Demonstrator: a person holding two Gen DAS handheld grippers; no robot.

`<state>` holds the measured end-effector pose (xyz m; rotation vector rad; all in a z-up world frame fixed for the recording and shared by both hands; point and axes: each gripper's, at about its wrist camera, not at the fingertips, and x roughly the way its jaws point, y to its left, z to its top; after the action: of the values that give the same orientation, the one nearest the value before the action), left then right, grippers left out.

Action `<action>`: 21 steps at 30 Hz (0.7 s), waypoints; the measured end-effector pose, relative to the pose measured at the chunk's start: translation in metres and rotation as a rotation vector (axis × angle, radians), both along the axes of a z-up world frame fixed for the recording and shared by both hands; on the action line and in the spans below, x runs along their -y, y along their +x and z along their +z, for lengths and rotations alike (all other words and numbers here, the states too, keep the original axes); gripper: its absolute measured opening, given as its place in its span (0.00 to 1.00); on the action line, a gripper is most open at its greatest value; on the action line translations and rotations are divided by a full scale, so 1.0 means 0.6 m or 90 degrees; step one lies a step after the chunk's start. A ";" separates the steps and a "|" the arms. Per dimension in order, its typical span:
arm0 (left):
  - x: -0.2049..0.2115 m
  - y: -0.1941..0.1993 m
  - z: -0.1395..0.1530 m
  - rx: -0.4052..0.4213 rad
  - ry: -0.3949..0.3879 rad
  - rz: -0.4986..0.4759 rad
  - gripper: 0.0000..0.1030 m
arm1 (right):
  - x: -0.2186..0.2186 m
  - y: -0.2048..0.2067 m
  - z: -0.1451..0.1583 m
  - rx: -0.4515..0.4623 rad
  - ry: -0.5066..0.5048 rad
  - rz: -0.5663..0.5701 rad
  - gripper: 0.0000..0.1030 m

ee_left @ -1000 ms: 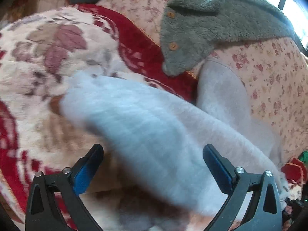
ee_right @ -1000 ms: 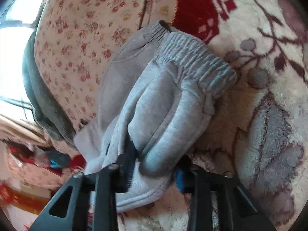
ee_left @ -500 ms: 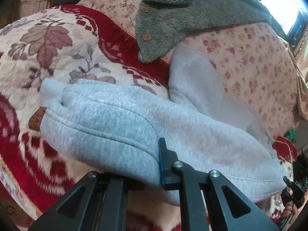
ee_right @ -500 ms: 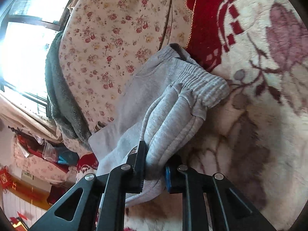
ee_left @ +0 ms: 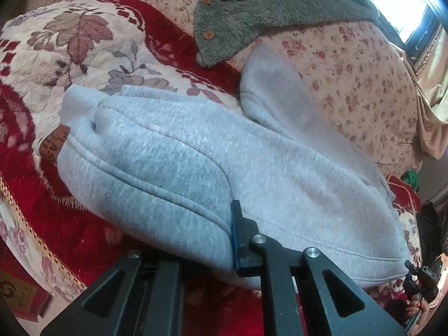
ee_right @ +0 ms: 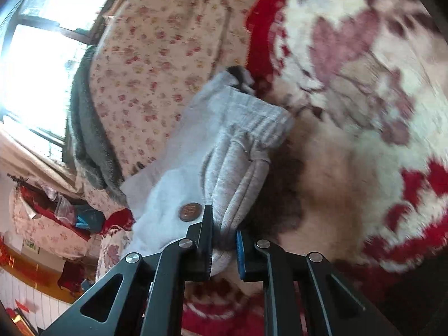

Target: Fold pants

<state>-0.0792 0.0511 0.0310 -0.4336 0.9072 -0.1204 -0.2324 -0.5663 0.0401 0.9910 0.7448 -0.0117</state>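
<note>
Both jaw pairs had closed since the earlier frames, so the left hand-held gripper [ee_left: 224, 240] and right hand-held gripper [ee_right: 224, 240] each clamped the doubled grey pants [ee_left: 196, 154], draped ahead over the floral blanket [ee_left: 70, 42], ready for another fold.

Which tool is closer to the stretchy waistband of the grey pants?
Right. The right tool pinches the pants just below the waistband; the left tool grips another edge.

left gripper [ee_left: 224, 240] clamped on the grey pants' [ee_left: 196, 162] near fold, fuzzy jacket [ee_left: 266, 11] way beyond
</note>
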 end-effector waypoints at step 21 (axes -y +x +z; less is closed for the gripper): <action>-0.156 0.036 -0.015 -0.011 -0.081 0.187 0.58 | -0.078 0.077 0.079 -0.063 -0.183 0.034 0.73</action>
<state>-0.0576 0.1448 0.0218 -0.6819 0.8458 0.0943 -0.1864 -0.5195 0.0874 0.7006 0.8347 -0.1186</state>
